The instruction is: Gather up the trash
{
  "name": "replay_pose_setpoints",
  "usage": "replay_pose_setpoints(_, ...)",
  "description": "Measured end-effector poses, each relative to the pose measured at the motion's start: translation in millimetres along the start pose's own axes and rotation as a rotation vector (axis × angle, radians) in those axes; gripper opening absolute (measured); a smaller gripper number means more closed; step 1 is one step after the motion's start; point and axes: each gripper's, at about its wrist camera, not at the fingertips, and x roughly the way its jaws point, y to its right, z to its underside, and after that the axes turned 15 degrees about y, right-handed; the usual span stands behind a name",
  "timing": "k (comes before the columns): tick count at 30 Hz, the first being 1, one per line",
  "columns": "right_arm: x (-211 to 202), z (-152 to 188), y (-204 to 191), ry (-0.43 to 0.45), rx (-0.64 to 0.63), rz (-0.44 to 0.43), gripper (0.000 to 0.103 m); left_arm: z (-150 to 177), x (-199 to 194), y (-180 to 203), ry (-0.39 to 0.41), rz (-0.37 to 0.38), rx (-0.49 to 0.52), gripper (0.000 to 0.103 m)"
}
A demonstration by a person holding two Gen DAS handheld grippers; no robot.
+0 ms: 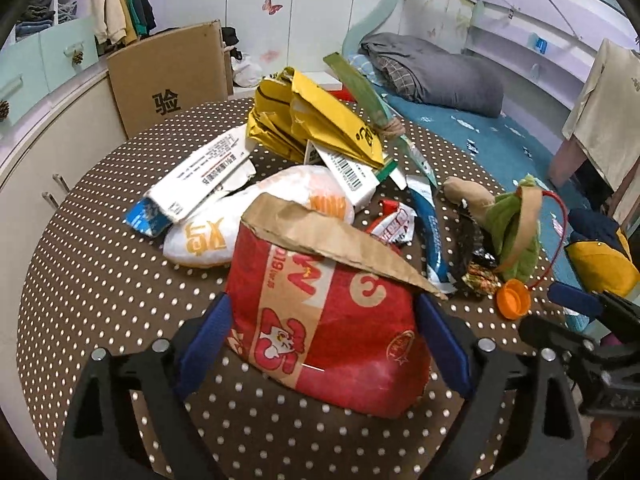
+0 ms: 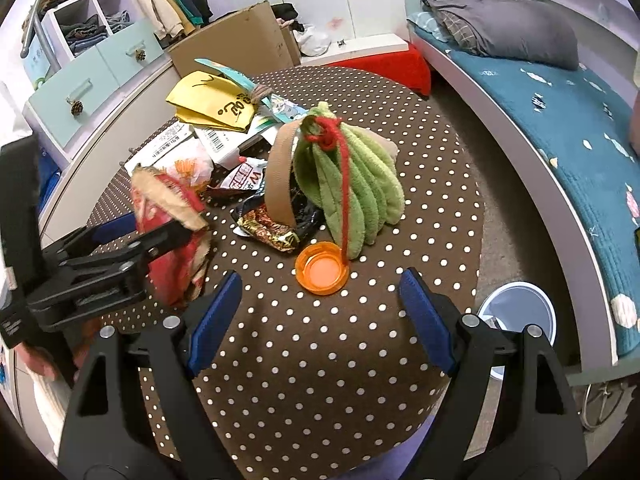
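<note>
Only the right view shows the bin (image 2: 520, 312), right of the spread, empty right gripper (image 2: 320, 312); the left gripper (image 1: 324, 344) grasps the red bag (image 1: 320, 320).

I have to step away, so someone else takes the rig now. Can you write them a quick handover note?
Left hand-held gripper: jaws around the red paper bag on the dotted table; grip not confirmed.
Right hand-held gripper: open, empty, facing the orange cap.
Wrappers, yellow bag and white bag all lie on the table.
White bin stands on the floor right of the table.
Nothing visibly binned yet.
</note>
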Motion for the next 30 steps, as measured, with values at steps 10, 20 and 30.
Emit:
replay_pose_setpoints(10, 19.6, -0.5, -13.1, 0.004, -0.133, 0.02, 0.03, 12.5, -28.5, -8.8, 0.023, -0.024, -0.052, 0.088)
replay_pose_setpoints(20, -8.9, 8.7, -9.7, 0.008, -0.102, -0.027, 0.03, 11.6, -40.9, 14.5, 0.043, 0.001, -0.024, 0.088)
replay_pose_setpoints(30, -31.4, 15.1, 4.1, 0.019, -0.087, -0.015, 0.031, 9.8, -53.3, 44.5, 0.078, 0.046, 0.016, 0.088)
